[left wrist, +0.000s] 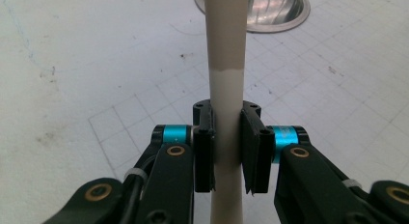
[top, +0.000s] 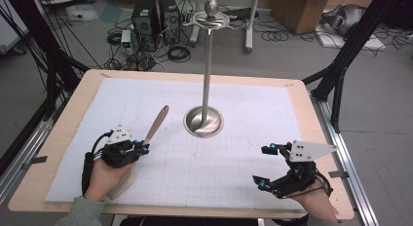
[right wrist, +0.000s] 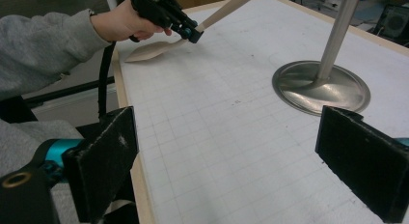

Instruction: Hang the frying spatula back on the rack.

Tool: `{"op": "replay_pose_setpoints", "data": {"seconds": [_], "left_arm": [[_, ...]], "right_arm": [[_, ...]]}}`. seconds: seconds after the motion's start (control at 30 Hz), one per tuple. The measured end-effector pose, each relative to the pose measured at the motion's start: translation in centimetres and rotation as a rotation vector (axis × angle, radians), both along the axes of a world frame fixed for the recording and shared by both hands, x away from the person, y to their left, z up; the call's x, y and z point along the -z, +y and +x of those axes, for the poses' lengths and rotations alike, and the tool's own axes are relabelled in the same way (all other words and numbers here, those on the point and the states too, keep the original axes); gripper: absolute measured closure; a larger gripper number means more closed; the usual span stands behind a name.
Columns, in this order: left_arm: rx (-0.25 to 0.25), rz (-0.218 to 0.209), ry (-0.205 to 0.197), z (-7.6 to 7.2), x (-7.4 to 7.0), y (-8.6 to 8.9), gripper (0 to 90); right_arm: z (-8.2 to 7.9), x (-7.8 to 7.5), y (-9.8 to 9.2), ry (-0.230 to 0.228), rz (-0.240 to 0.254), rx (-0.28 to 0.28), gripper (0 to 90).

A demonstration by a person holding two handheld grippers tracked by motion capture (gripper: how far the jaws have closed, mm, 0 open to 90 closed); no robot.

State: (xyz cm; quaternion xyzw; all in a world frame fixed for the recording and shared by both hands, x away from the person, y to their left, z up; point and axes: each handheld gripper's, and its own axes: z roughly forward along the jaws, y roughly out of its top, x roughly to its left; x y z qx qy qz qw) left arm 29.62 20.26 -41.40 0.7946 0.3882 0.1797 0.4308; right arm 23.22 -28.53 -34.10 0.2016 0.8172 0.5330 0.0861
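A pale wooden spoon [top: 157, 122] is lifted at a slant over the white gridded mat, handle pointing toward the stand and bowl [right wrist: 152, 50] low near the mat's left edge. My left gripper [top: 144, 148] is shut on its handle [left wrist: 226, 64], with both black pads pressed against the sides of the shaft [left wrist: 227, 147]. My right gripper [top: 264, 166] rests at the front right of the mat, open. Its two black pads [right wrist: 106, 156] stand wide apart with nothing between them.
A tall metal stand [top: 208, 65] rises from a round dished base [top: 203, 122] in the middle of the mat, with a knob and hook ring on top. The base also appears in the right gripper view [right wrist: 320, 89]. The wooden table edge [top: 63, 138] borders the mat.
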Motion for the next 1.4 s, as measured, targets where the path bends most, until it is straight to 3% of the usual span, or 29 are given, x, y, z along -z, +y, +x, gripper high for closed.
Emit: {"op": "replay_pose_setpoints", "data": {"seconds": [0.2,0.43,0.83,1.4], "left_arm": [[0.030,0.000,-0.008,0.4,-0.3,-0.6,77.1],[0.051,-0.027,-0.028,0.7,-1.2,-0.7,77.2],[0.082,-0.075,-0.041,1.2,-2.3,-0.5,77.3],[0.058,-0.144,-0.086,1.4,-3.7,0.0,77.5]], "right_arm": [[-0.6,-0.2,-0.3,-0.017,0.014,0.018,7.0],[-1.1,0.0,-1.0,-0.023,0.021,0.042,7.0],[-2.2,-0.2,-2.6,-0.045,0.086,0.076,7.0],[-3.1,-0.1,-3.3,-0.041,0.080,0.104,7.0]]}}
